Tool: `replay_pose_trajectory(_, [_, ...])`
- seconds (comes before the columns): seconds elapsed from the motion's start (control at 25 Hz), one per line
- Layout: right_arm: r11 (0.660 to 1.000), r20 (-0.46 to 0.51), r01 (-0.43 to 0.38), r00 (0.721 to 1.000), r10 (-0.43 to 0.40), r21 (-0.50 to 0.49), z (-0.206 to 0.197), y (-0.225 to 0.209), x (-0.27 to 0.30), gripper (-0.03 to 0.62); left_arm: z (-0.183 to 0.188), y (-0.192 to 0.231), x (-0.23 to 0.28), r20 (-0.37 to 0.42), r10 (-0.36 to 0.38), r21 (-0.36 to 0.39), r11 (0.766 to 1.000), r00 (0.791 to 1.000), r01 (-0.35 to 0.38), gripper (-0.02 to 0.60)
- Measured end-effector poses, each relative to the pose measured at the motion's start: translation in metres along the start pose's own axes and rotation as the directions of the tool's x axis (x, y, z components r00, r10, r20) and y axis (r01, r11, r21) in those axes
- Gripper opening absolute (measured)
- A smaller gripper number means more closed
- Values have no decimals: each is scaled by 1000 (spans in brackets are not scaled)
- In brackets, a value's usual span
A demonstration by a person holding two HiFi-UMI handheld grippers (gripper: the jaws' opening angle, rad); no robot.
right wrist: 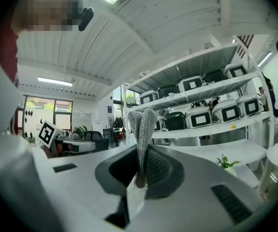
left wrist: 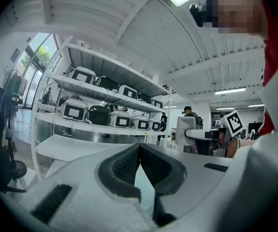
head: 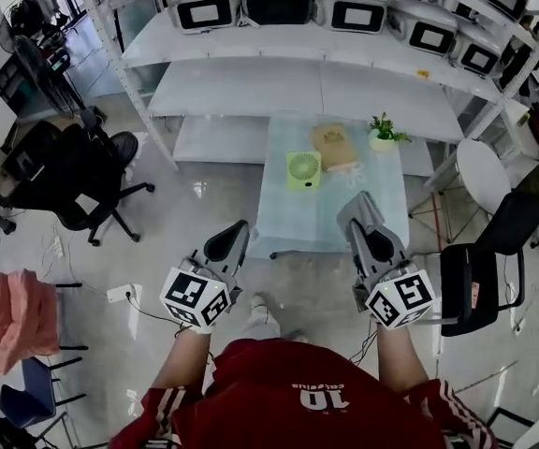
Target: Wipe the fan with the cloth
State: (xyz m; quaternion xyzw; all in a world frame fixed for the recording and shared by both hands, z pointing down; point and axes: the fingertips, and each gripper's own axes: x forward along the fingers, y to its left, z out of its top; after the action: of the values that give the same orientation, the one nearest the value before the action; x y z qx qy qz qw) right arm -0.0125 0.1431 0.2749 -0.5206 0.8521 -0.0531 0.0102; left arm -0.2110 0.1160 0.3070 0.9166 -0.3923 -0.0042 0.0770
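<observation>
The small square lime-green plastic fan (head: pixel 303 170) lies on the pale blue-green glassy top of the narrow table (head: pixel 293 221). Just beside it on its right lies the flat tan folded cloth (head: pixel 333 145), and near that stands a little leafy plant in a white pot (head: pixel 382 135). The near half of the tabletop is bare.

Both grippers are held well short of the table's near edge. The left gripper (head: pixel 239 226) has its ribbed dark pads (left wrist: pixel 129 164) pressed together at the tips, with nothing between them. The right gripper (head: pixel 359 200) is likewise closed, its dotted grey pads (right wrist: pixel 147 124) meeting and empty.

White metal shelving (head: pixel 251 87) carries boxy white and dark appliances behind the table. A black wheeled office chair (head: pixel 73 183) stands at the left and a black frame chair (head: pixel 480 283) at the right.
</observation>
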Motion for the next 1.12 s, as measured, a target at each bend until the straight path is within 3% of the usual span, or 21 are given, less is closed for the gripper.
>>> replay_pose_trajectory(0.2, [1000, -55, -11, 998, 11, 5, -11, -5, 62, 18, 1, 55, 16, 14, 5, 0, 1000, 1000, -5, 6])
replay_pose_trajectory(0.36, [1000, -101, -10, 995, 10, -5, -22, -9, 103, 18, -3, 96, 27, 13, 0, -39, 999, 1000, 0, 6])
replay_pose_trajectory(0.48, [999, -123, 2, 992, 3, 43, -33, -13, 130, 18, -7, 121, 35, 8, -12, -69, 998, 1000, 13, 6])
replay_pose_trajectory(0.84, [991, -185, 56, 982, -33, 120, -63, -38, 168, 18, -20, 139, 72, -1, -83, -112, 990, 997, 82, 6])
replay_pose_trajectory(1.12, [990, -229, 4, 973, 28, 139, -88, -64, 193, 18, -33, 131, 106, -28, -64, -152, 987, 998, 59, 6])
